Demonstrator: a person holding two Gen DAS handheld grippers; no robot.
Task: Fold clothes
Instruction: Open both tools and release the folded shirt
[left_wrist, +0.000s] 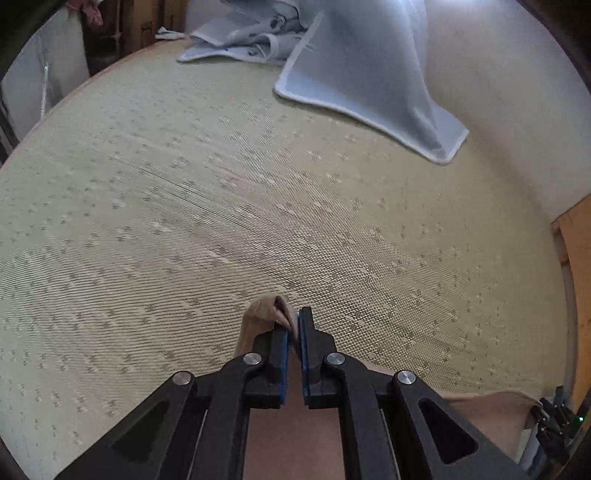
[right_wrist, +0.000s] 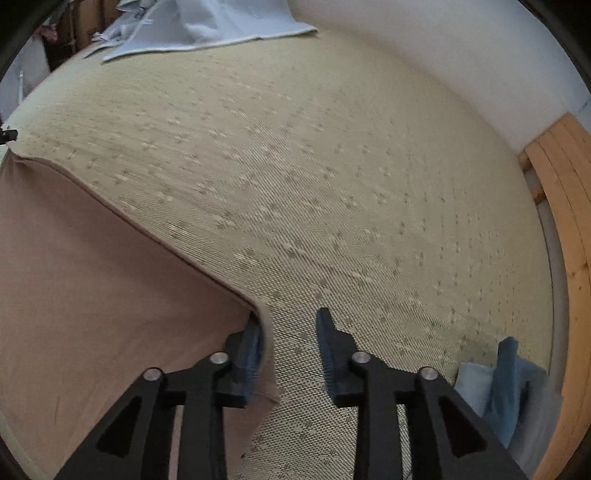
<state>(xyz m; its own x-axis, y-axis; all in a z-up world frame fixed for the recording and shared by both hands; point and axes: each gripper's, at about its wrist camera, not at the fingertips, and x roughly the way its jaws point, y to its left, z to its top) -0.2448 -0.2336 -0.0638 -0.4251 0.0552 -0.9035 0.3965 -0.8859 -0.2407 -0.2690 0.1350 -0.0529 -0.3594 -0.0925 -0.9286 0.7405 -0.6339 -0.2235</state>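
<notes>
Left wrist view shows the left gripper (left_wrist: 294, 325) with its blue-padded jaws pinched on a bunched corner of the tan garment (left_wrist: 266, 314), which trails back beneath it over the woven mat (left_wrist: 258, 192). Right wrist view shows the right gripper (right_wrist: 291, 332) spread wide, the tan garment's (right_wrist: 92, 277) edge lying against its left finger (right_wrist: 251, 343) but not clamped. Light-blue cloths (left_wrist: 362, 74) lie at the mat's far edge, and a blue folded cloth (right_wrist: 506, 384) sits near its right edge beside wooden slats (right_wrist: 569, 206).
</notes>
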